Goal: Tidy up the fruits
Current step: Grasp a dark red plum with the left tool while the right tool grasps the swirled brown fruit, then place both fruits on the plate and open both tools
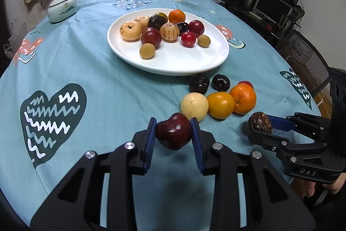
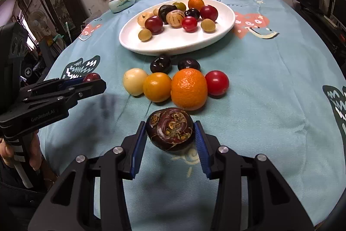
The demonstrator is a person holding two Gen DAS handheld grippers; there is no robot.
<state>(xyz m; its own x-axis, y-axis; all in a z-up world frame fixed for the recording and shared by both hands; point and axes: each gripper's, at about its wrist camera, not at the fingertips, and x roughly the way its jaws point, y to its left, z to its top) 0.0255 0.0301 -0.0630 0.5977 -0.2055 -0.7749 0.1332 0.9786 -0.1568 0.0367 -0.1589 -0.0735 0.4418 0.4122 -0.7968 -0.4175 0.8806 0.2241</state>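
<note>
Left tool clamped on a dark red plum, lower centre. Right tool gripping a brown water chestnut, lower centre.

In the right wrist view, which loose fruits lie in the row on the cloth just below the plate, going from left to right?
pale yellow fruit → yellow-orange fruit → big orange → red fruit

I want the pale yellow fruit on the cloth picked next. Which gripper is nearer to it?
Left. The left gripper, shut on a dark red fruit, sits just before the pale yellow fruit. The right gripper, holding a brown fruit, is farther off, nearer the orange.
</note>
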